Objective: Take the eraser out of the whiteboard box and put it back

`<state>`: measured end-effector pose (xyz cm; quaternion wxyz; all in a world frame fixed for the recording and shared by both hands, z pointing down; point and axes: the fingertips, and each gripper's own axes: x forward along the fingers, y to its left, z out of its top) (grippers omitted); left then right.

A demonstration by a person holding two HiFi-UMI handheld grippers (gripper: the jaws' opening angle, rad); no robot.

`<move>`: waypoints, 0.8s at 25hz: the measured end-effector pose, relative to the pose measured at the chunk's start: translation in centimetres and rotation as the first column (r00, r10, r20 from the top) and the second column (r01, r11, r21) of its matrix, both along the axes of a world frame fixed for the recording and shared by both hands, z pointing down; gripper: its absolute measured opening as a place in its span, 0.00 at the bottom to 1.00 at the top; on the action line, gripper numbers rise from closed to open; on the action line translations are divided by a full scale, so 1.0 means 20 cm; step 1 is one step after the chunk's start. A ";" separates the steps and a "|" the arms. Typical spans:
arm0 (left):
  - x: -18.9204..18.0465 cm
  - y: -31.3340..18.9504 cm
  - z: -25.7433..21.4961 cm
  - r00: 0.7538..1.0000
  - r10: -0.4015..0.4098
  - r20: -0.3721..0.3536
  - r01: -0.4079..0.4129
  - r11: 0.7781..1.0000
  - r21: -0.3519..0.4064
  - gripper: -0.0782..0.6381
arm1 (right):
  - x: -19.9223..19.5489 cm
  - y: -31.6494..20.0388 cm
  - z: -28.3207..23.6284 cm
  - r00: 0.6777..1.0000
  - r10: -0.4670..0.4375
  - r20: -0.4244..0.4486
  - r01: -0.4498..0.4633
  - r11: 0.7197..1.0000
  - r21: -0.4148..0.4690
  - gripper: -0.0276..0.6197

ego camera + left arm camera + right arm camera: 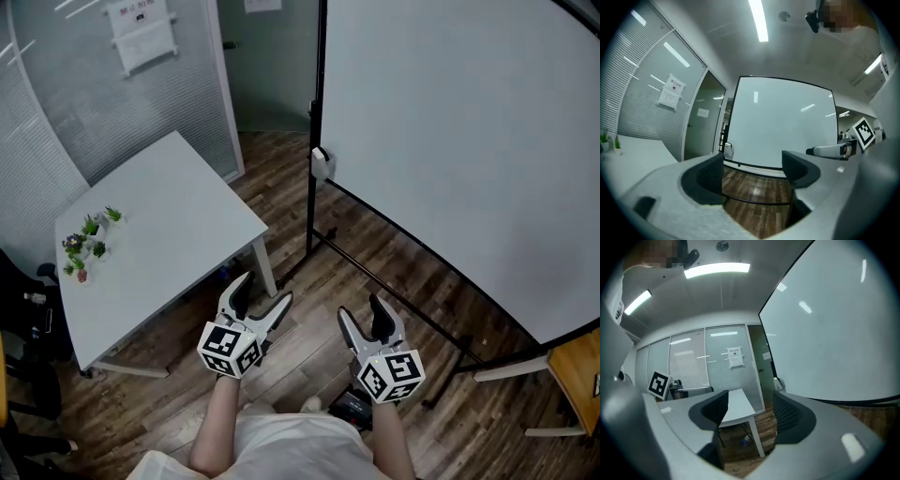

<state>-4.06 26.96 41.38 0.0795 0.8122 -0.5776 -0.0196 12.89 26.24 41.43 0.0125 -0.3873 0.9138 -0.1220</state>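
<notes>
above a dark wood-plank floor (309,272), near the bottom edge of the head view, the left gripper (264,289) and the right gripper (360,309) are held side by side, level and apart, on the person's two forearms. each gripper's own view shows its jaws spread wide with nothing between them: only floor and the whiteboard's lower edge show through the left pair, and only a table leg and floor through the right pair. ahead and to the right stands a large whiteboard (459,141) on a black-framed stand whose feet rest on the planks. the whiteboard box (321,164), small and white, is fixed to the upright pole at the board's lower left corner, well apart from both grippers; the eraser cannot be made out, as the box is too small in every view to show what it holds. to the left stands a white table (178,216) on white legs, its near corner just ahead of the left gripper. a cluster of small potted plants (89,239) sits at the table's left edge, and the rest of its top is bare. behind the table runs a glass partition with blinds (56,141), carrying a sheet of paper (142,33) high up. a black chair (23,319) stands at the left border, and a yellow wooden seat (577,370) at the right border. long ceiling lights (759,21) show in the left gripper view.
</notes>
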 end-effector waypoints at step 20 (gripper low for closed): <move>0.07 -0.27 0.06 0.997 -0.006 0.074 0.005 1.000 0.013 0.70 | 0.11 -0.28 0.06 1.000 0.014 -0.011 -0.014 1.000 0.001 0.54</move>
